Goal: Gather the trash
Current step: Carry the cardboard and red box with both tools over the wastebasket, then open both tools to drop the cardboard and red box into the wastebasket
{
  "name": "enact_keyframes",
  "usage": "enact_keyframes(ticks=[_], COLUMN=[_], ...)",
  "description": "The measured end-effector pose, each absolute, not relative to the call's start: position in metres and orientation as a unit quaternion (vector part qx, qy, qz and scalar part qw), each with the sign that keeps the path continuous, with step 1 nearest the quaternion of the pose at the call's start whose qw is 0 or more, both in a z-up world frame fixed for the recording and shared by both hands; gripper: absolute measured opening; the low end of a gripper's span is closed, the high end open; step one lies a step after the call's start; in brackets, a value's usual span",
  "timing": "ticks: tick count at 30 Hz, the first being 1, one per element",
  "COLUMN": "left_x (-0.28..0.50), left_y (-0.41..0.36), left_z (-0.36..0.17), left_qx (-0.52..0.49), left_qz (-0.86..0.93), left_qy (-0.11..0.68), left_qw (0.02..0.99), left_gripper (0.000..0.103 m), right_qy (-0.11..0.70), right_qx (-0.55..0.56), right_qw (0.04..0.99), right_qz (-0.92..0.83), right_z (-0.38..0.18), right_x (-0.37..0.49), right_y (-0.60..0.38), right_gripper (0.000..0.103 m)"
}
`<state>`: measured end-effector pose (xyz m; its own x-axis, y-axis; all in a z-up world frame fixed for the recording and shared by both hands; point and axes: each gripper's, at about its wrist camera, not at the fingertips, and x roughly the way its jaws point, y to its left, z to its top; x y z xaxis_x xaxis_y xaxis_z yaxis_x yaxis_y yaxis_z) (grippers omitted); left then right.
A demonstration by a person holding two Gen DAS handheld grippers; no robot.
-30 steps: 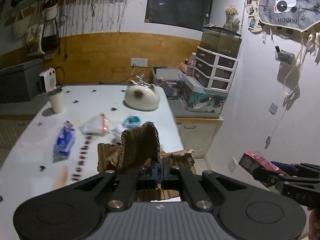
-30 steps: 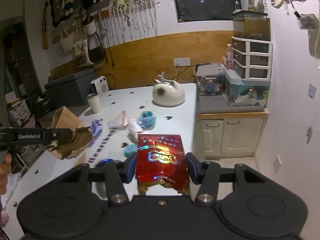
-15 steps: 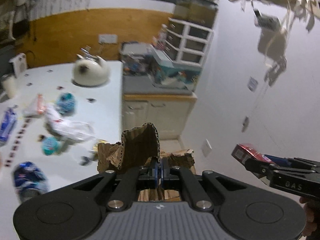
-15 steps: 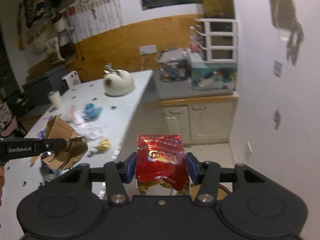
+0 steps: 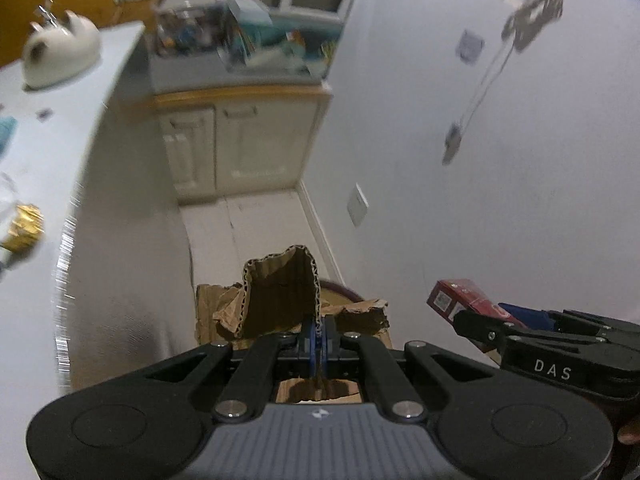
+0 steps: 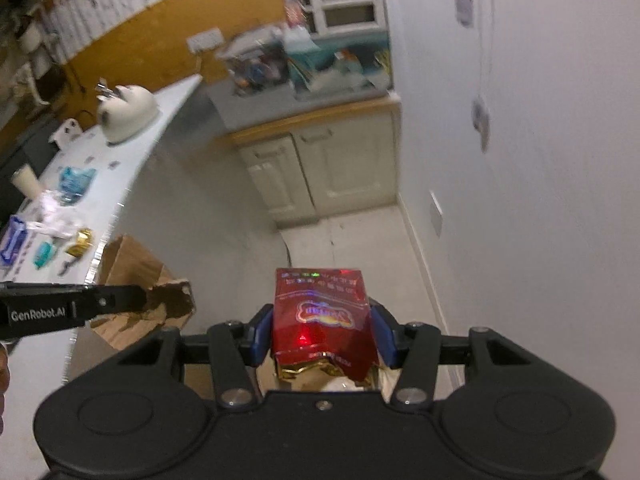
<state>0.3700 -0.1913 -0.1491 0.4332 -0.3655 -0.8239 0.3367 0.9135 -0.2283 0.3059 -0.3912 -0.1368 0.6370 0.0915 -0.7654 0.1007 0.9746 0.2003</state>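
Left hand-held gripper [image 5: 318, 334] clamps torn corrugated cardboard [image 5: 280, 296]; right hand-held gripper [image 6: 322, 334] grips glossy red packet [image 6: 322, 312].

You are looking down at a pale tiled floor [image 6: 360, 240] running between a plain white wall [image 6: 540, 200] and a long white tabletop [image 5: 60, 140]. A cream two-door base cabinet [image 6: 320, 172] is standing at the far end, its grey countertop [image 6: 280, 100] carrying blurred clutter. Behind it, an ochre wood-panelled wall band [image 6: 168, 28] is showing. A white wall socket plate [image 5: 357, 205], probably, is sitting low on the wall.
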Motion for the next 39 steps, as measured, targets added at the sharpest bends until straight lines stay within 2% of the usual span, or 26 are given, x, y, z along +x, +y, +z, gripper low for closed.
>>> enact_keyframes(ticks=[16,26,31,33,35,39], left_x=[0.423,0.44,0.442,0.442,0.442,0.436], left_y=[-0.23,-0.243,-0.246,-0.247,-0.246,-0.241], left_z=[-0.281,-0.328,-0.342,-0.348,-0.352,-0.354], left_qx=[0.024,0.049,0.059,0.062,0.063,0.067], left_qz=[-0.236,-0.244,-0.253,-0.255,-0.252,-0.25], left_qy=[0.596,0.617,0.62,0.623,0.626,0.632], left_qw=[0.767,0.747,0.74,0.737,0.735,0.731], left_gripper=[0.002,0.002,0.003,0.011,0.033,0.044], right_qy=[0.533,0.573,0.582,0.584,0.587,0.594], right_qx=[0.156,0.188,0.195,0.197,0.198,0.196], right_qw=[0.831,0.797,0.789,0.787,0.784,0.779], right_qz=[-0.02,-0.016,-0.033,-0.034,-0.035,-0.033], right_z=[-0.259,-0.323,-0.339,-0.342,-0.345,-0.351], right_x=[0.372,0.409,0.403,0.399,0.396,0.389], right_y=[-0.412,-0.408,-0.413,-0.414,-0.415,-0.415], right_gripper=[0.053,0.055,0.062,0.063,0.065,0.066])
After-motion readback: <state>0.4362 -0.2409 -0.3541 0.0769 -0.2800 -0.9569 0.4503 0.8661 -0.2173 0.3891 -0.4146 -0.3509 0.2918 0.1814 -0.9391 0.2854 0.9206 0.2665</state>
